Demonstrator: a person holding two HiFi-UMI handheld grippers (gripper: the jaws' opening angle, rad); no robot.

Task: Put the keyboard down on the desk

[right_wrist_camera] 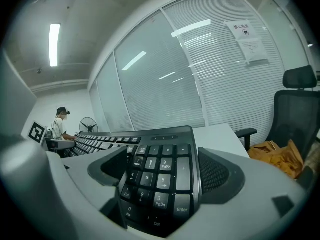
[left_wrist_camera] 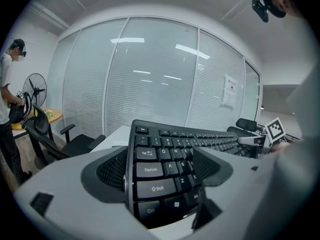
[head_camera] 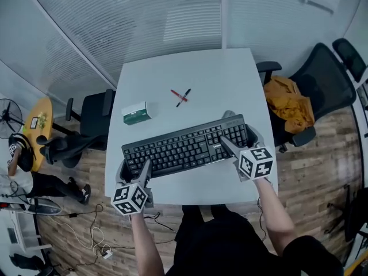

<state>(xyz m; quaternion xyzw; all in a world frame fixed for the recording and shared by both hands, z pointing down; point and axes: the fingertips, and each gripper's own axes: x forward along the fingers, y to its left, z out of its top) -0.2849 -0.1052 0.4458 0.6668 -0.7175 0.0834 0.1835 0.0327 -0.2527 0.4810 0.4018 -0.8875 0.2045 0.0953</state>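
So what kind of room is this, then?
Probably an office or small meeting room: a white desk with a keyboard and pens, a black office chair beside it, and glass walls with blinds.

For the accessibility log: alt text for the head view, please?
A black keyboard is gripped at both ends over a white desk, the left hand-held gripper on its left end, the right hand-held gripper on its number-pad end. Behind it lie two crossed pens and a green box.
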